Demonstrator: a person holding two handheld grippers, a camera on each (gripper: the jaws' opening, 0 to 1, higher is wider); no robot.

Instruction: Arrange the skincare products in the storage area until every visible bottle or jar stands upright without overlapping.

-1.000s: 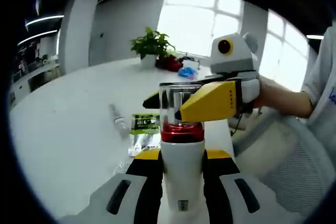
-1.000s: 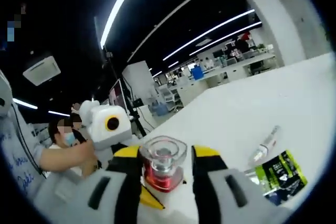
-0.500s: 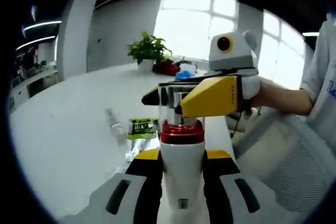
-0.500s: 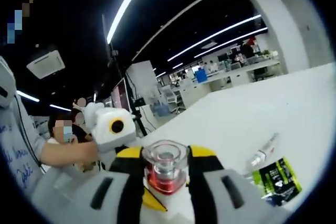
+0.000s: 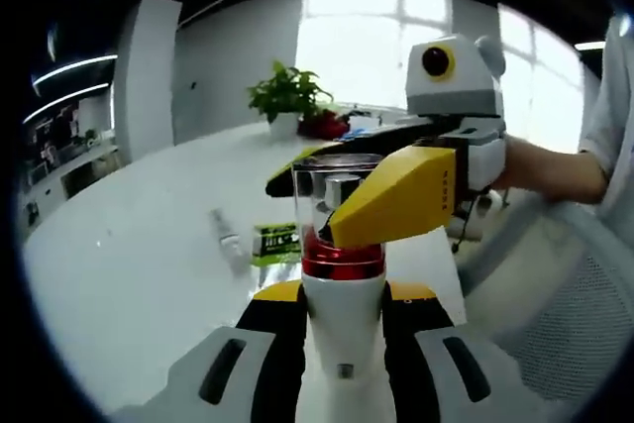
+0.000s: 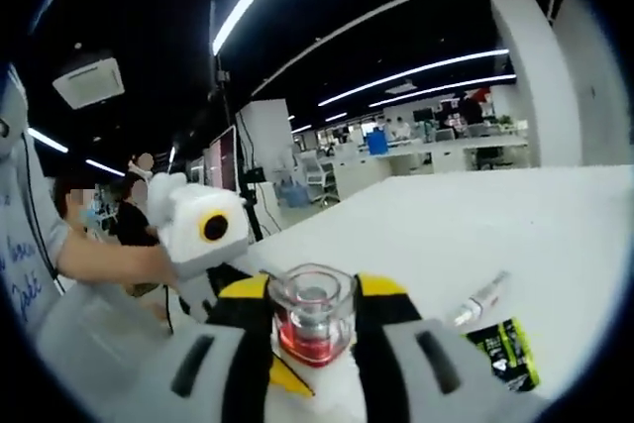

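Here both tongs grip one bottle point(image 5: 343, 294) held above the white counter point(image 5: 129, 264): the left tongs point(image 5: 343, 309) clench its white body, the right tongs point(image 6: 311, 319) clench its clear cap. Beyond the bottle, a small tube point(image 5: 226, 238) and green sachet point(image 5: 274, 242) lie on the counter.

Your white table point(image 5: 129, 274) carries a small tube point(image 5: 226, 235), green sachet point(image 5: 276, 241), potted plant point(image 5: 286, 101)

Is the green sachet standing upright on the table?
No, the green sachet lies flat on the white table, beside a small tube.
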